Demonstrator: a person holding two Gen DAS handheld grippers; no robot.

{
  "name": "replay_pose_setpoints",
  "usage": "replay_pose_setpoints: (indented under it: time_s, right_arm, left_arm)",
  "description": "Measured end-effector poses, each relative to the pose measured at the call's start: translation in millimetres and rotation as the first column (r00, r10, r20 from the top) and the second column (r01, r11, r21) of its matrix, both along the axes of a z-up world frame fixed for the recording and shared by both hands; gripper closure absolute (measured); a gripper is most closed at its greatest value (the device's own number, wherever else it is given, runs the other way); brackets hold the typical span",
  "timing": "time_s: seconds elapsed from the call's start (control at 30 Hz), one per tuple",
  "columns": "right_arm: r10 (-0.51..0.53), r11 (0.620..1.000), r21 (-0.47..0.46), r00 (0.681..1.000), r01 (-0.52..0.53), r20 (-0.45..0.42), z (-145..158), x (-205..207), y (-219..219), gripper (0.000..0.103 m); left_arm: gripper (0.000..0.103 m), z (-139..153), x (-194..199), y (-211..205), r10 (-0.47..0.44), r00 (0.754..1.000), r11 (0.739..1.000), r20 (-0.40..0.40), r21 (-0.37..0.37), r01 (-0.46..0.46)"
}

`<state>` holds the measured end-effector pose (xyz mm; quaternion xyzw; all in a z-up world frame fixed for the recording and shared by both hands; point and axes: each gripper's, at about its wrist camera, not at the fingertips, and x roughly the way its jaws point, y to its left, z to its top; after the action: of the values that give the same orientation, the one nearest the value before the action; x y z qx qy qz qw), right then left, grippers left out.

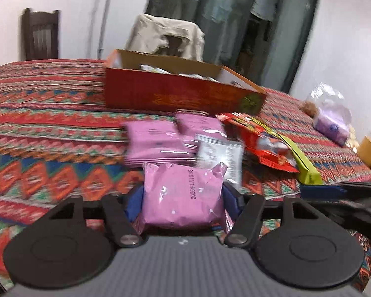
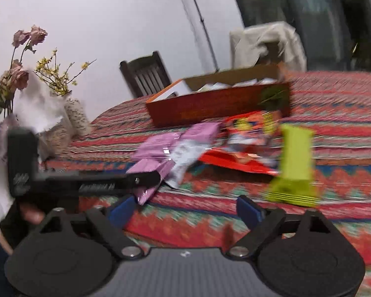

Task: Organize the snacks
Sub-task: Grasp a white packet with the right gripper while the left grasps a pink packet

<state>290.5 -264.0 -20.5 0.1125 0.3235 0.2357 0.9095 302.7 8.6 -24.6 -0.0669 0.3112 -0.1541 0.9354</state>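
The left gripper [image 1: 183, 195] grasps one pink packet [image 1: 183, 195] between its jaws (long axis pointing forward). Ahead lie two more pink packets [image 1: 158, 141]. The right gripper [image 2: 185, 208] hangs released, one green packet [image 2: 294, 165] just beyond.

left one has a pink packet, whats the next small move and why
Probably carry the pink packet, clamped in the left hand-held gripper, forward over the loose snack pile to the open red box. The box already holds packets, and the right hand-held gripper is open with nothing in it.
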Motion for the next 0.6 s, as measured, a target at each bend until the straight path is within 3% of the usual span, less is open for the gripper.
replay_pose_setpoints:
  time_s: [0.07,0.27,0.43,0.5,0.6]
  right_arm:
    - [0.008,1.000,-0.012,0.999,-0.009,-0.031,-2.0,23.8,20.1,0.032]
    - [-0.036,0.992,-0.119,0.999,0.031,-0.037,-9.2,81.2,79.3,0.033]
    - [-0.065,0.966,-0.249,0.998,0.064,0.006,-18.3,98.7,111.7,0.032]
    - [-0.043,0.946,-0.321,0.999,0.050,0.029,-19.8,93.8,121.3,0.042]
    - [-0.002,0.946,-0.325,1.000,0.012,0.029,-17.8,80.7,116.4,0.054]
  left_arm:
    - [0.037,5.0,-5.5,19.1,0.044,0.999,0.999,0.003,-0.020,-0.044]
    - [0.037,9.0,-14.6,65.8,0.148,0.989,0.989,-0.001,-0.009,-0.148]
    - [0.037,12.7,-23.5,75.0,0.158,0.987,0.987,-0.018,0.018,-0.157]
    - [0.037,15.5,-28.5,72.1,0.151,0.988,0.988,-0.016,0.030,-0.150]
    - [0.037,18.4,-39.0,59.2,0.131,0.991,0.990,-0.002,0.043,-0.131]
